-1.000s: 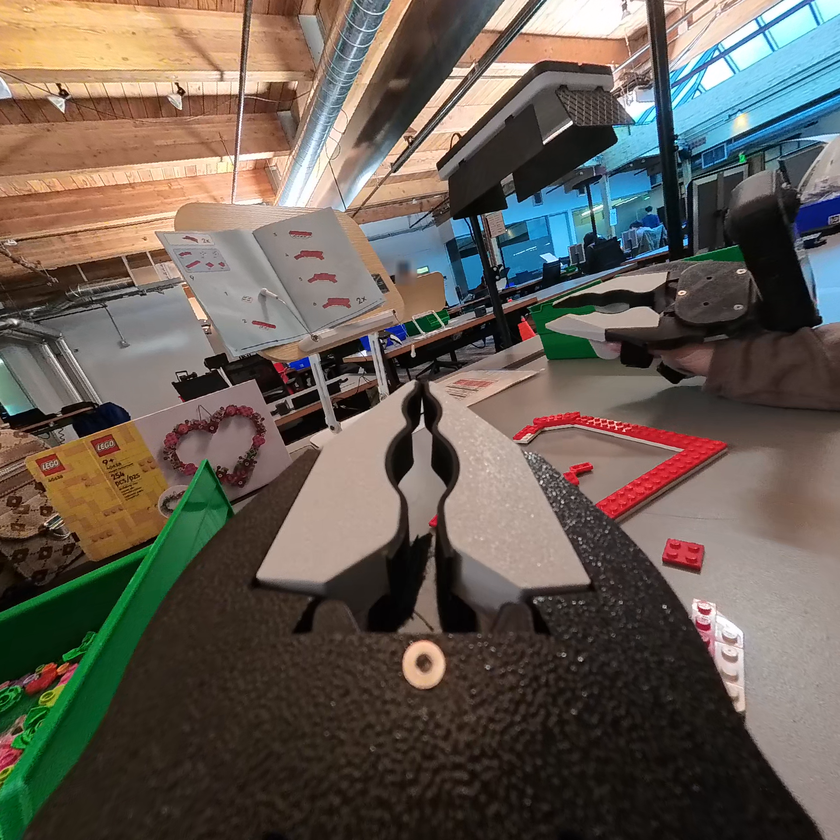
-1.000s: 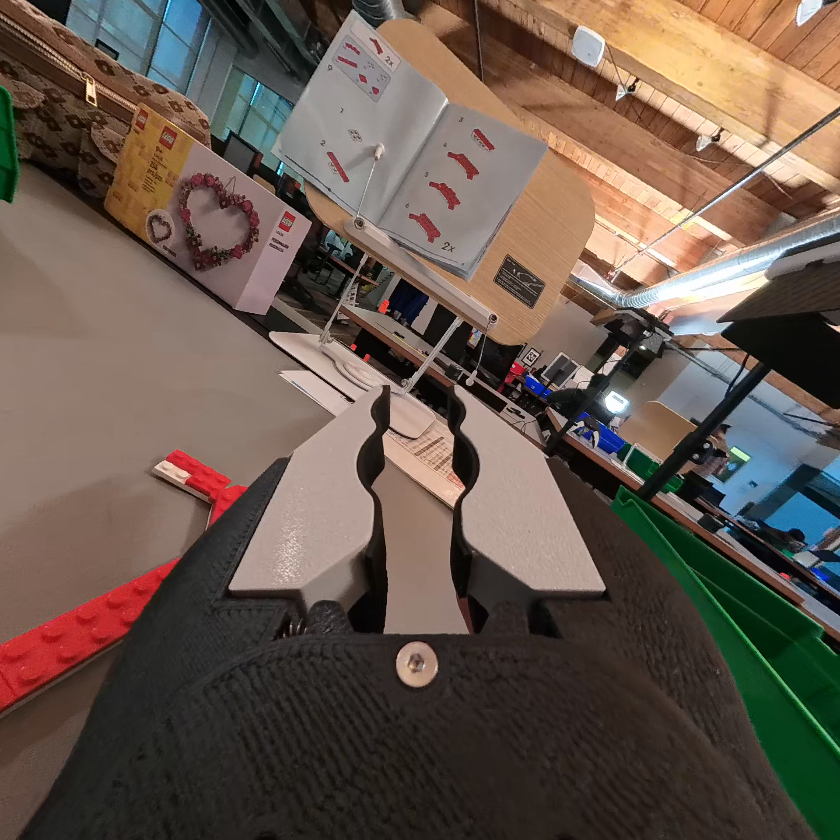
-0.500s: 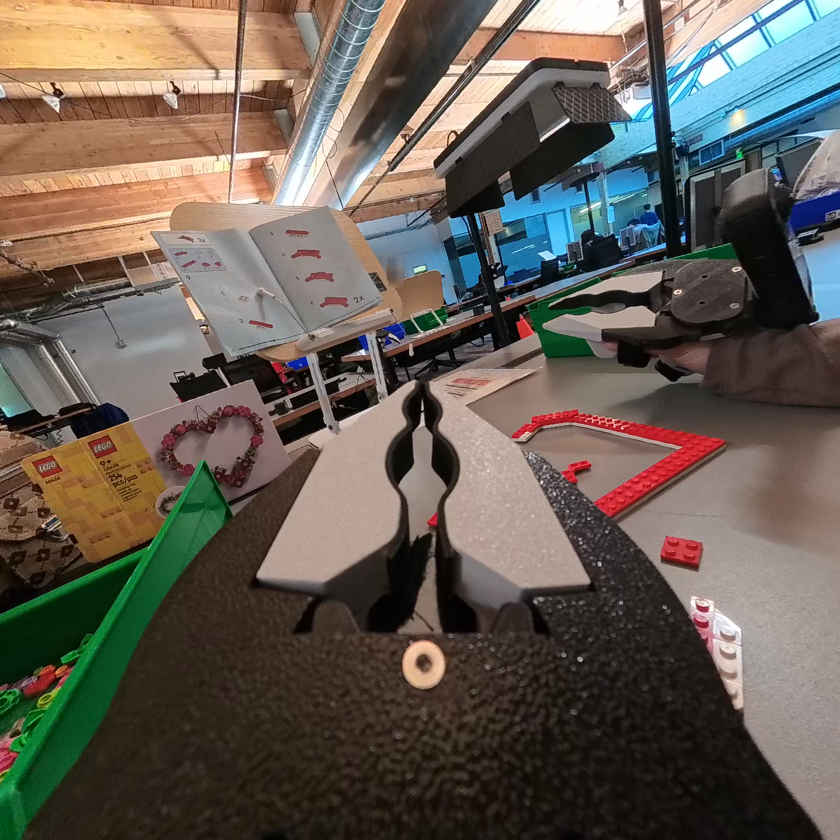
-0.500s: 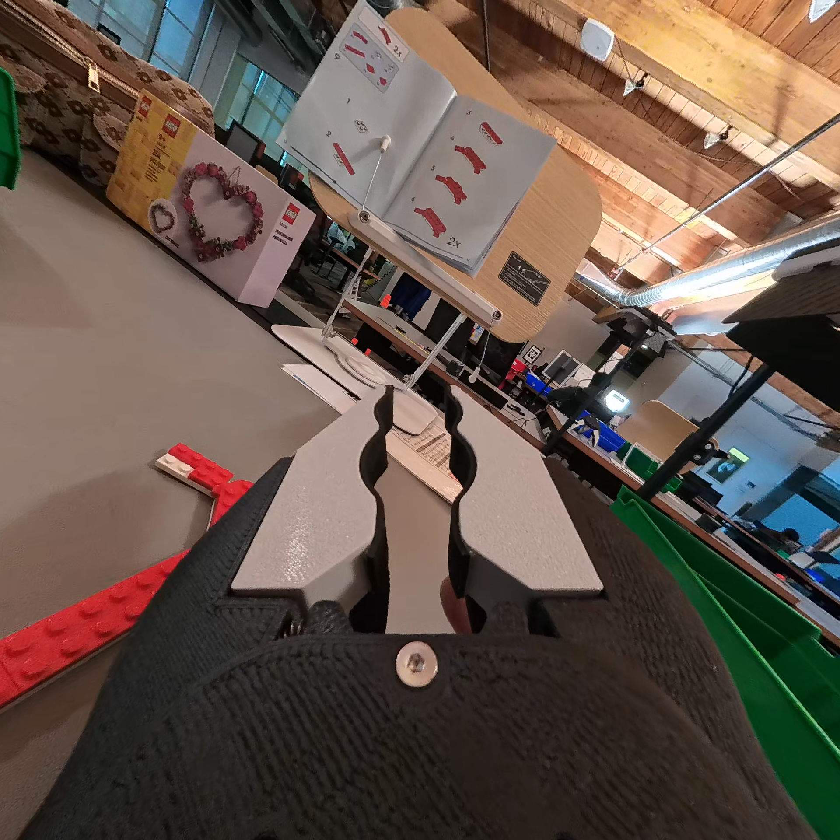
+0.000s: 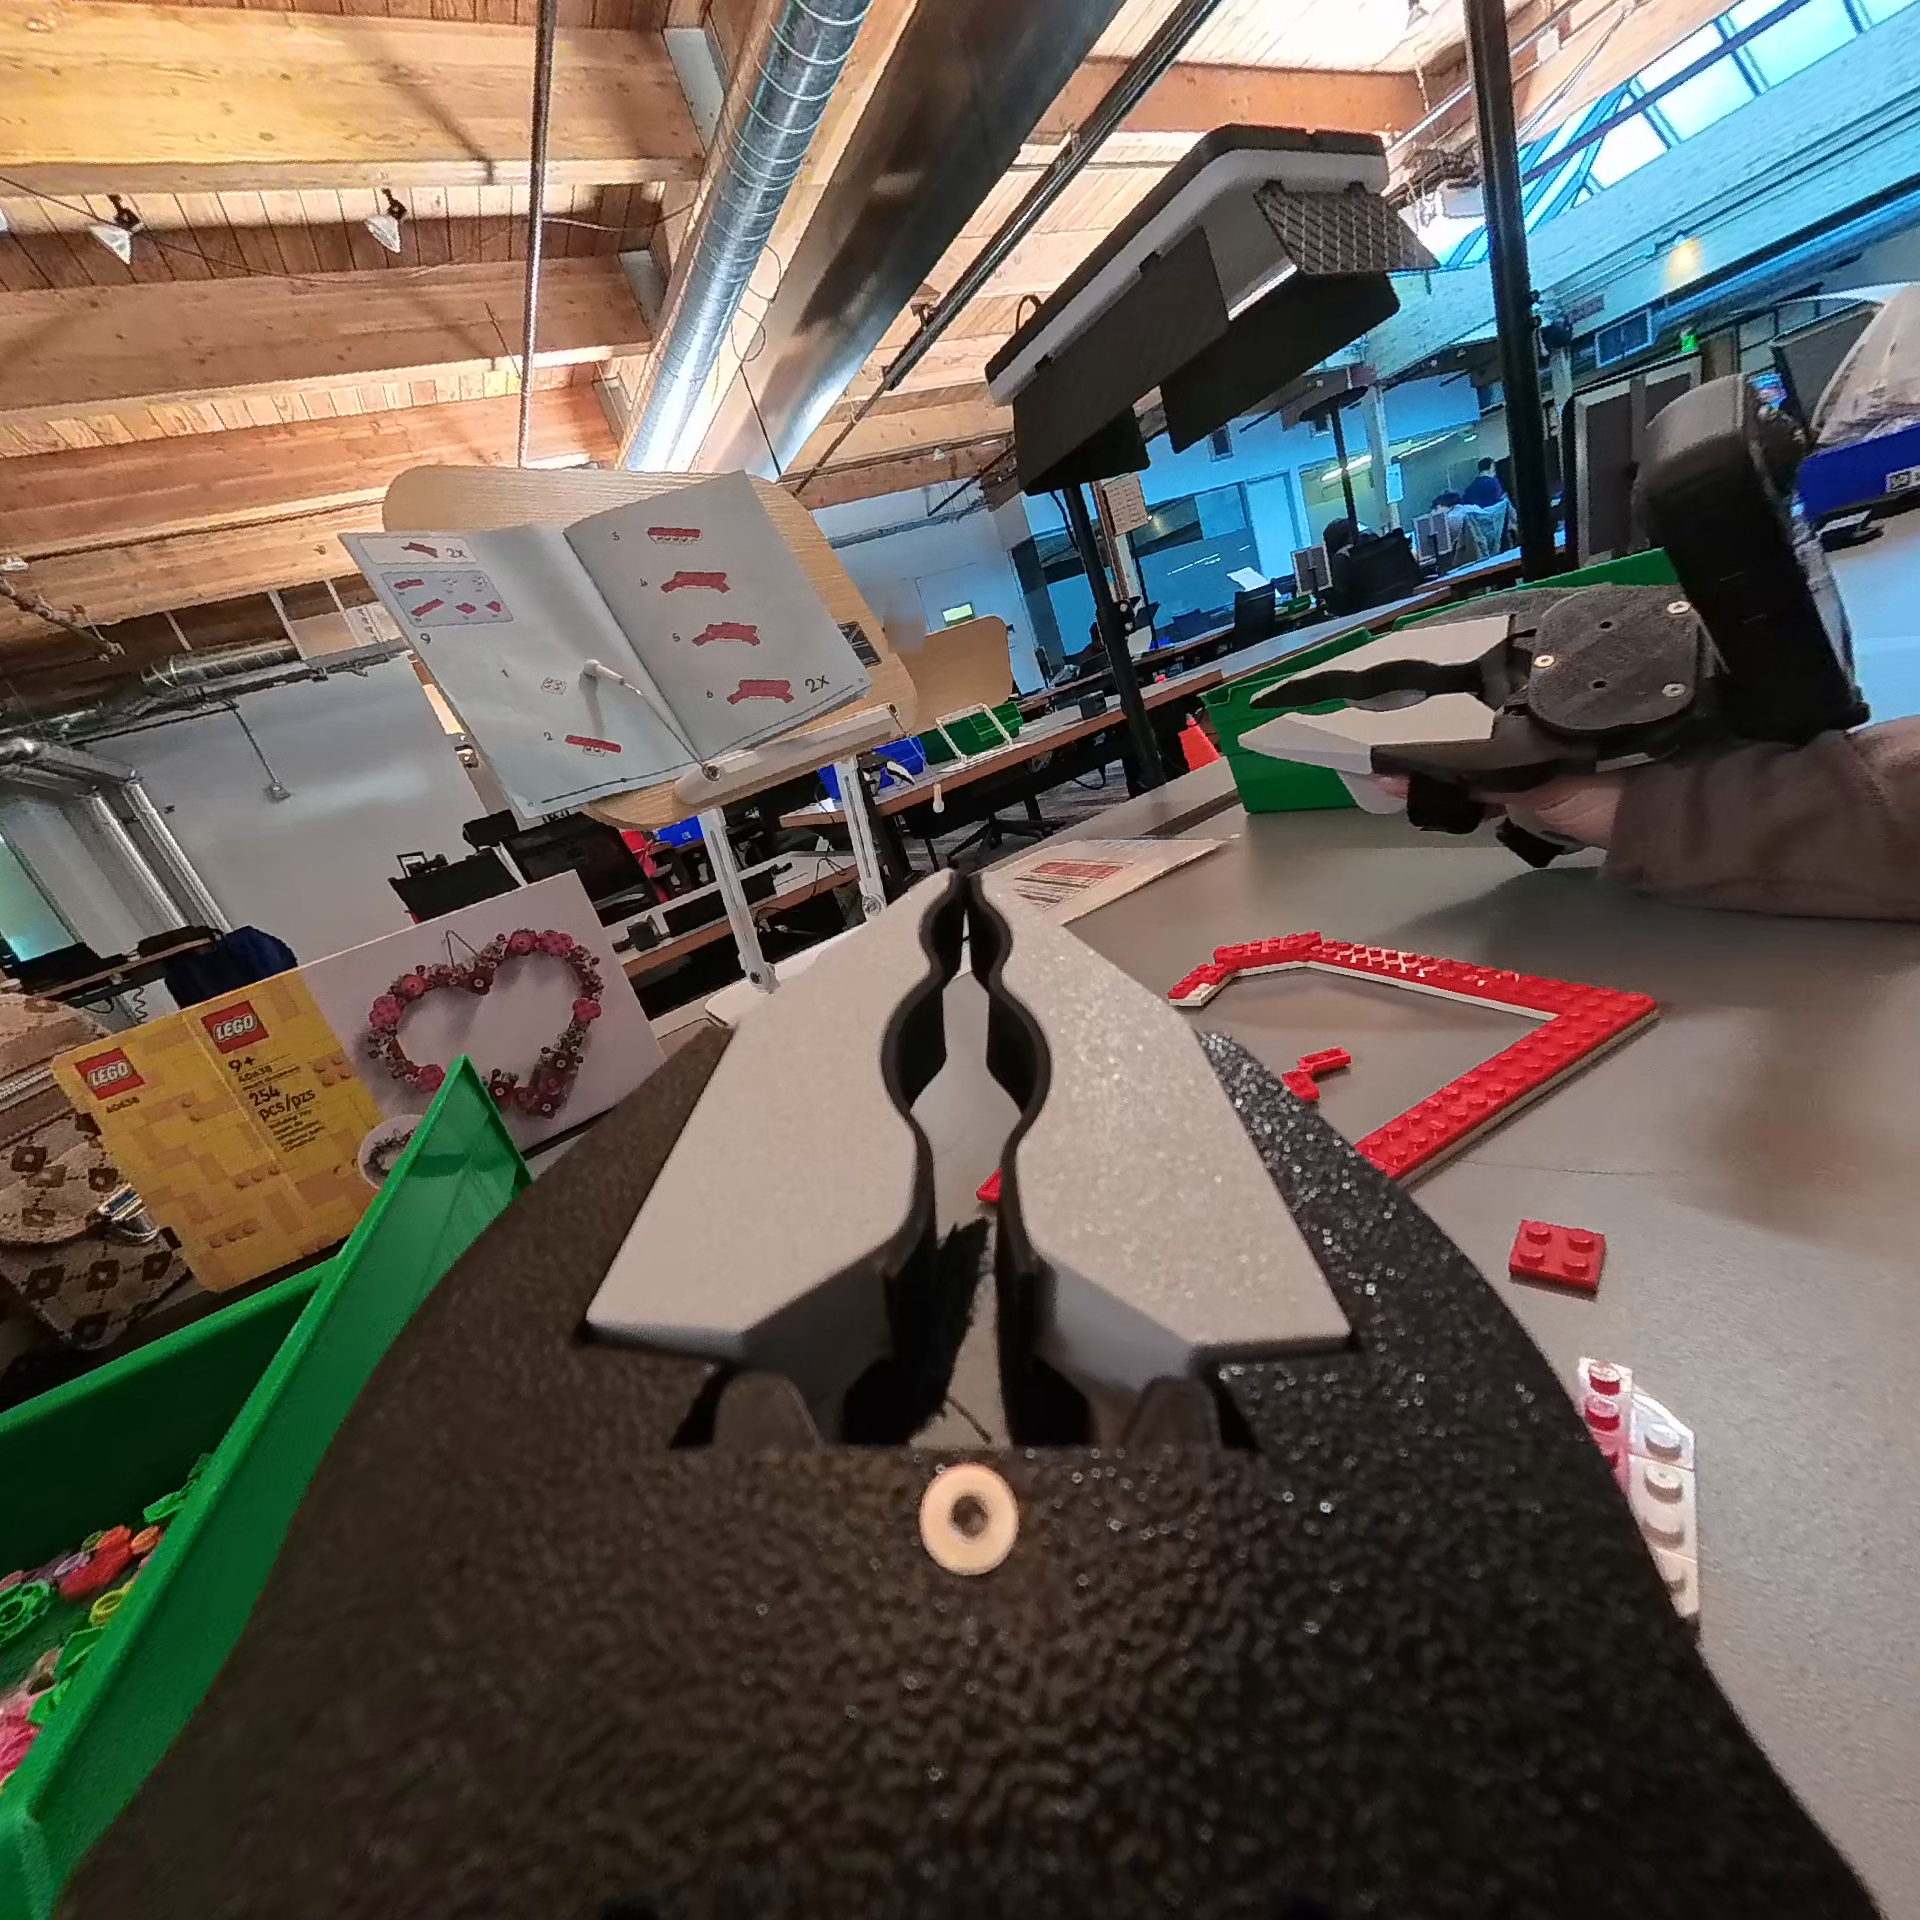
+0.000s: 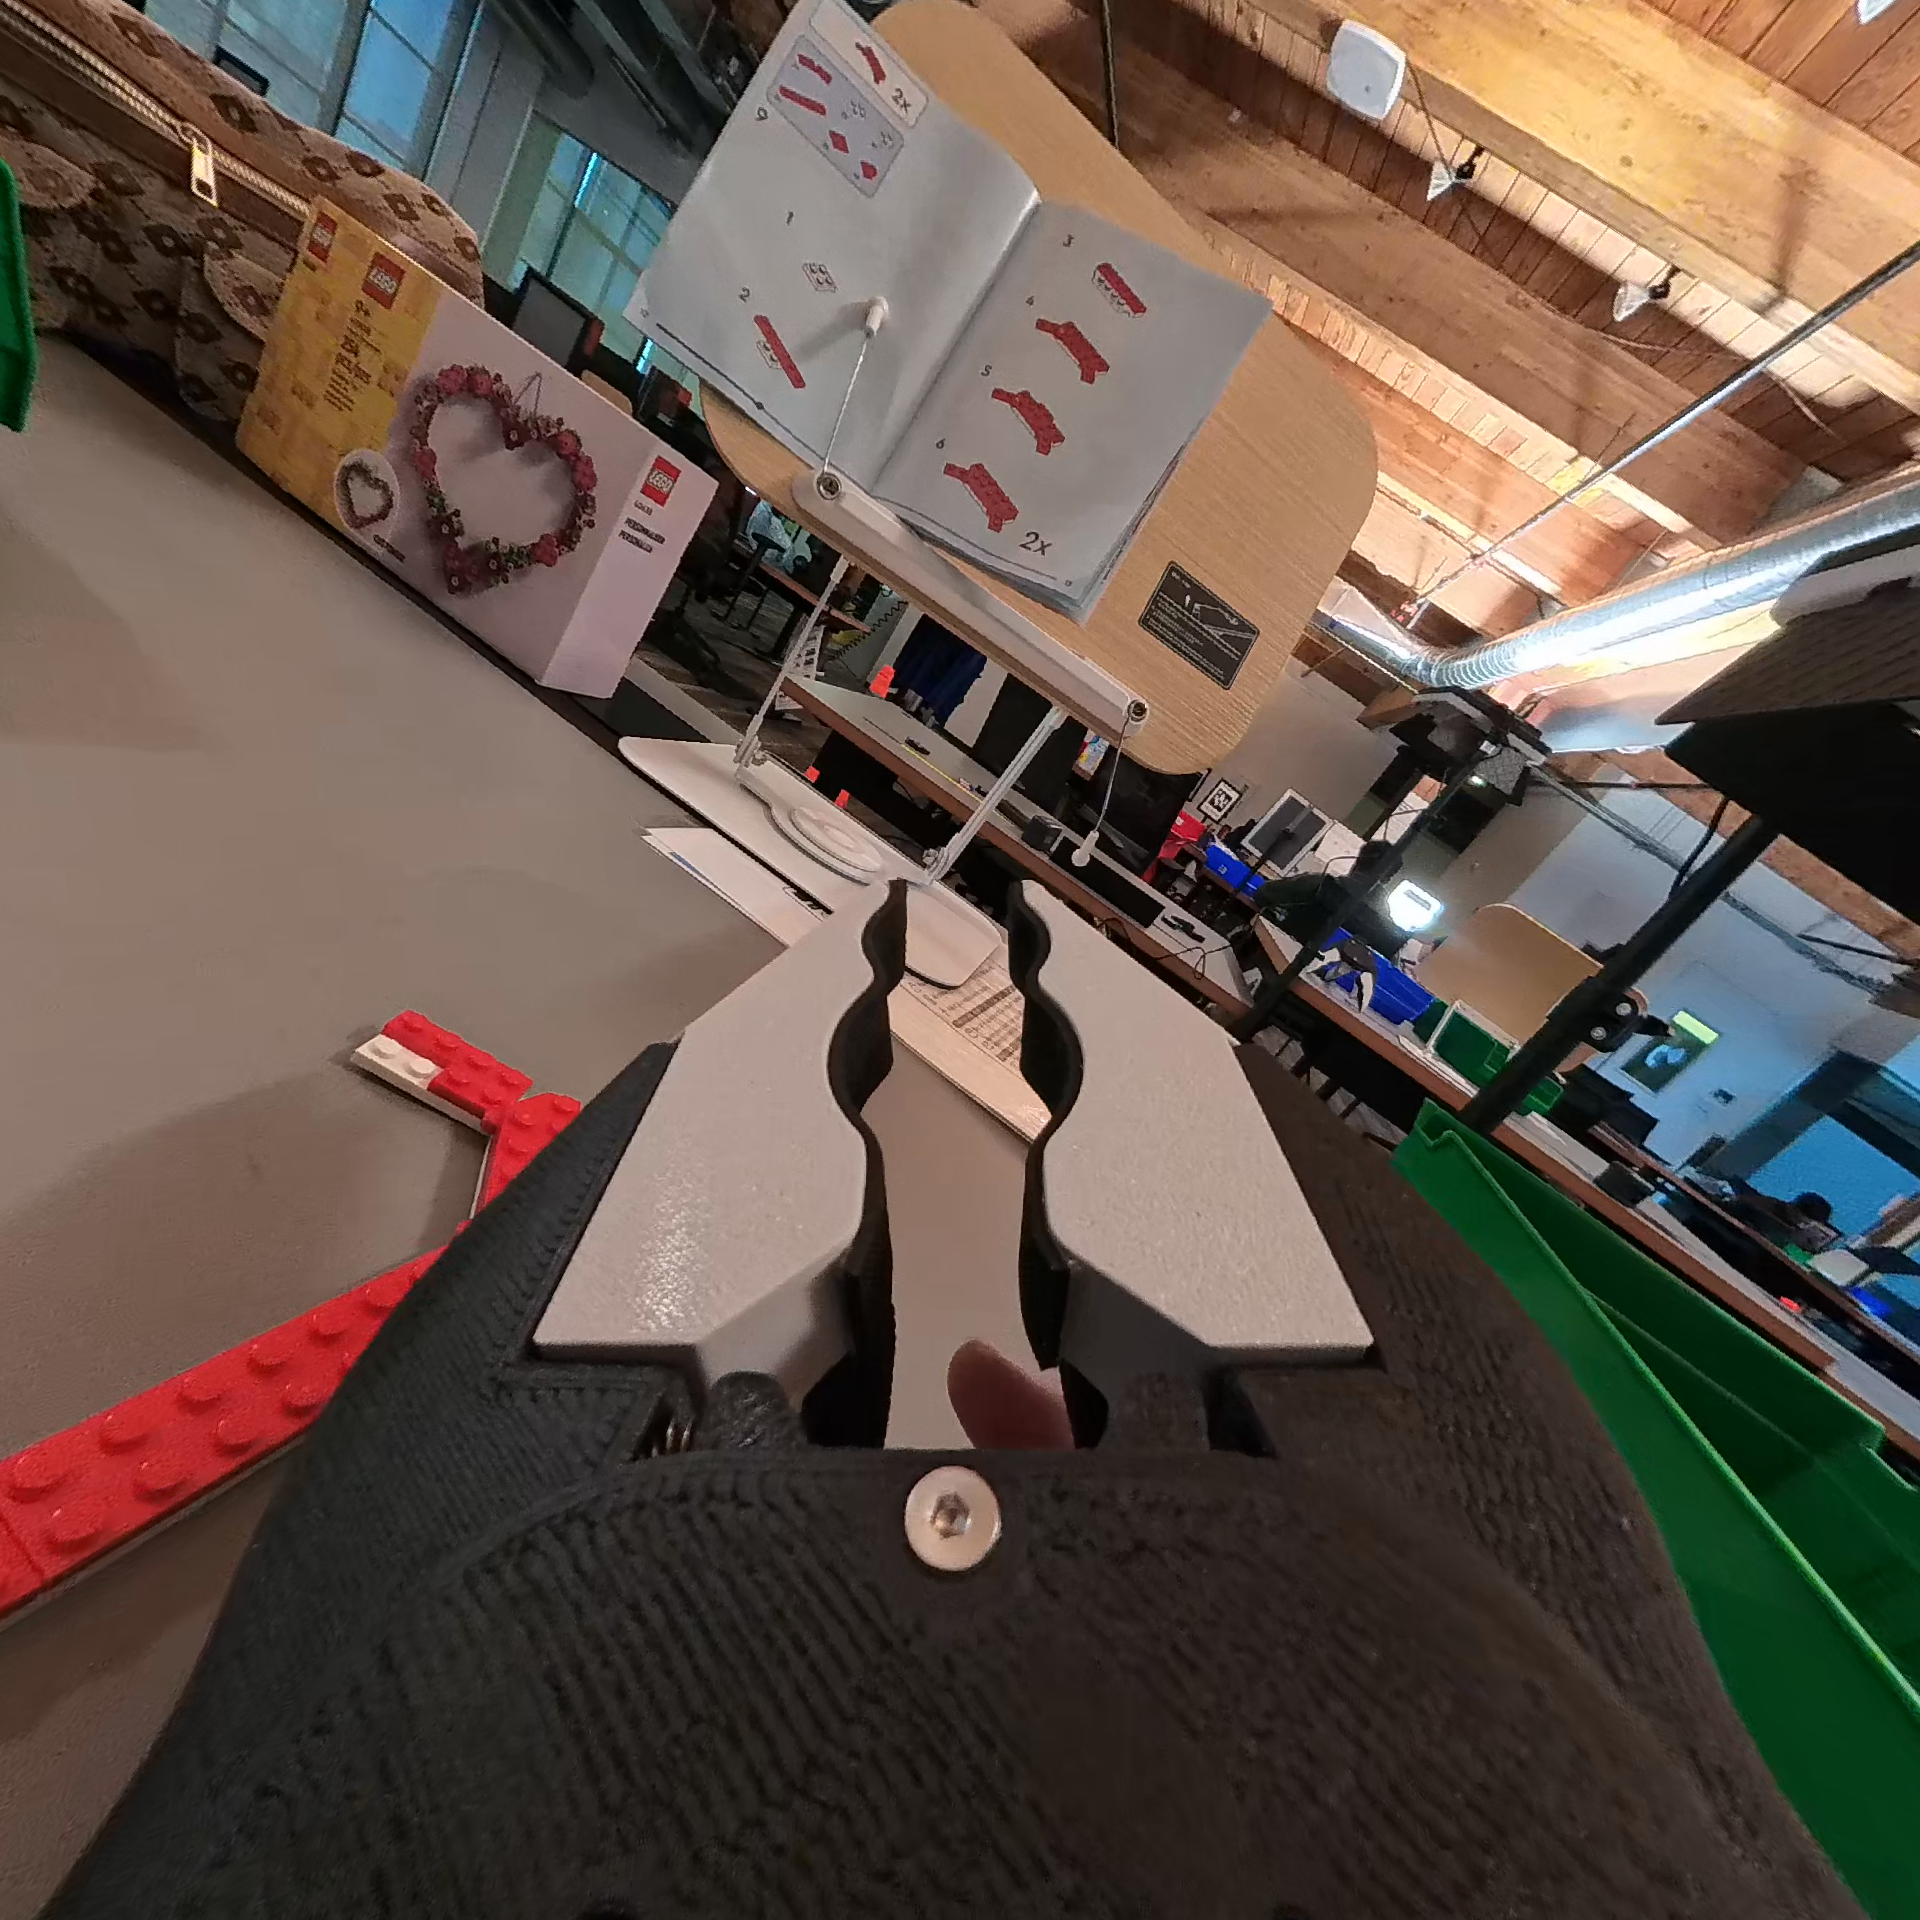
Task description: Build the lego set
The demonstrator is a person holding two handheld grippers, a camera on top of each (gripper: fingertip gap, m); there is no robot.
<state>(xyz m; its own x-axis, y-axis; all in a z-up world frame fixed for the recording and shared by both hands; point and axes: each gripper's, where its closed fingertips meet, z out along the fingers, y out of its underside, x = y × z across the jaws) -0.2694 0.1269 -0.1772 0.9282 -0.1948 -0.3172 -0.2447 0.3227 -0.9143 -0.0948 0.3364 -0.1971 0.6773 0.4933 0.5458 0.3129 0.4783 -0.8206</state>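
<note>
- The left gripper is held above the grey counter, its fingers pressed together at the tips with nothing between them.
- The right gripper has its fingers slightly spread and empty, hovering over the counter's far side.
- A red lego frame, partly built, lies flat on the counter between the two grippers.
- A loose red plate sits just beside the frame; white and pink pieces lie nearer.
- An open instruction booklet rests on a stand, with the set's box to its left.
- A green bin holds small coloured pieces.
</note>
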